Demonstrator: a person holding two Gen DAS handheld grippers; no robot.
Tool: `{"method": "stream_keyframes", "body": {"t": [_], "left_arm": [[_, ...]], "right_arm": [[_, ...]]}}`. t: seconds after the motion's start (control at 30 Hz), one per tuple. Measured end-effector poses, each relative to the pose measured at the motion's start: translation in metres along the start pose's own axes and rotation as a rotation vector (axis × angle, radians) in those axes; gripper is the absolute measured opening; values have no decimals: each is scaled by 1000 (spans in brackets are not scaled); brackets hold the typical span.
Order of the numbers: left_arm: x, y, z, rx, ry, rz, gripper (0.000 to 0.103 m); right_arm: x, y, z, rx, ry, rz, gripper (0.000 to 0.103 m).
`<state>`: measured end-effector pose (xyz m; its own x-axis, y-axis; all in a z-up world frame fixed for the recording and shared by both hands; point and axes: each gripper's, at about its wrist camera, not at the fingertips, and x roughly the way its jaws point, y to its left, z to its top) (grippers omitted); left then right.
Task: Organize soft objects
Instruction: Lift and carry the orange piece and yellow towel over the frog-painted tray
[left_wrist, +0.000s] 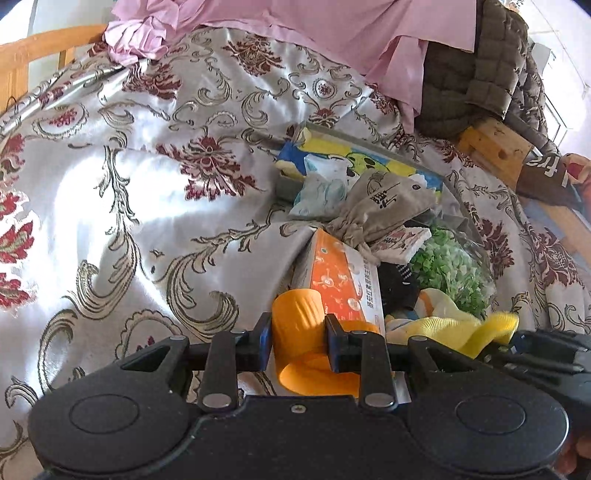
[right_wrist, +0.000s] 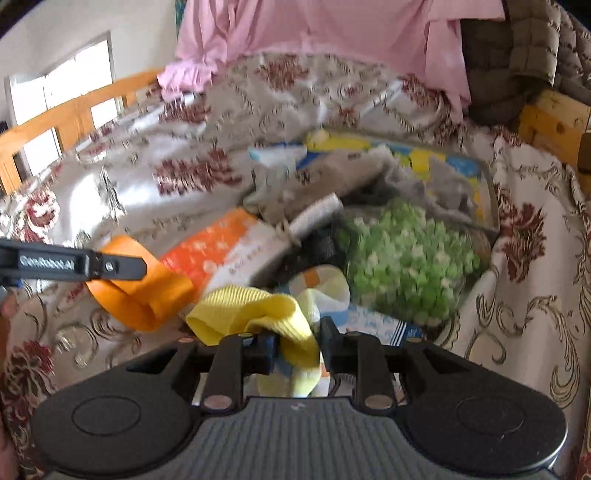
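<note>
My left gripper (left_wrist: 297, 338) is shut on a loop of orange webbing strap (left_wrist: 299, 321), held just above the bed; the strap also shows in the right wrist view (right_wrist: 136, 291) with a left finger (right_wrist: 74, 264) across it. My right gripper (right_wrist: 297, 345) is shut on a yellow webbing strap (right_wrist: 258, 310), which also shows at the right of the left wrist view (left_wrist: 476, 330). Both straps hang at the near edge of a pile of small items: an orange-and-white box (left_wrist: 340, 280), a grey drawstring pouch (left_wrist: 384, 206) and a bag of green bits (right_wrist: 406, 258).
The pile lies on a silver bedspread with red flowers (left_wrist: 129, 184). A tray with a yellow and blue picture (left_wrist: 373, 157) sits behind the pile. Pink cloth (left_wrist: 295, 26) and a quilted olive jacket (left_wrist: 491, 70) lie at the back. A wooden bed rail (right_wrist: 74, 110) runs along the left.
</note>
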<state>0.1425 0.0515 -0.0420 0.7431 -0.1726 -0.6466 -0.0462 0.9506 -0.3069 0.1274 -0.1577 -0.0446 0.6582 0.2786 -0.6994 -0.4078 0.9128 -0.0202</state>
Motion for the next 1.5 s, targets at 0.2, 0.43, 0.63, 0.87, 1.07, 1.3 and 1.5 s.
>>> {"method": "stream_keyframes", "body": {"t": [0.2,0.43,0.63,0.87,1.07,1.3,1.5], "left_arm": [[6,-3,-2,5,33,-3,33],[10,-6,-3,10,53,-25,33],[14,-11,-6,47,73,-30,32],[3,-20,-9,106,52,-66,25],[-22,-25,-7,112,-74,-118,23],[-44,-25,-3,98,-268,-86,23],[-45,-21,2,64,-306,-81,23]], "right_arm": [[10,-1,-2,-3,41,-37,55],[25,8,-2,-68,63,-60,55],[27,24,-9,-194,62,-117,33],[7,29,-10,-220,-7,-97,20],[-21,36,-6,-252,-151,-101,20],[-37,35,-1,-249,-294,-170,20],[-45,27,3,-215,-373,-197,20]]}}
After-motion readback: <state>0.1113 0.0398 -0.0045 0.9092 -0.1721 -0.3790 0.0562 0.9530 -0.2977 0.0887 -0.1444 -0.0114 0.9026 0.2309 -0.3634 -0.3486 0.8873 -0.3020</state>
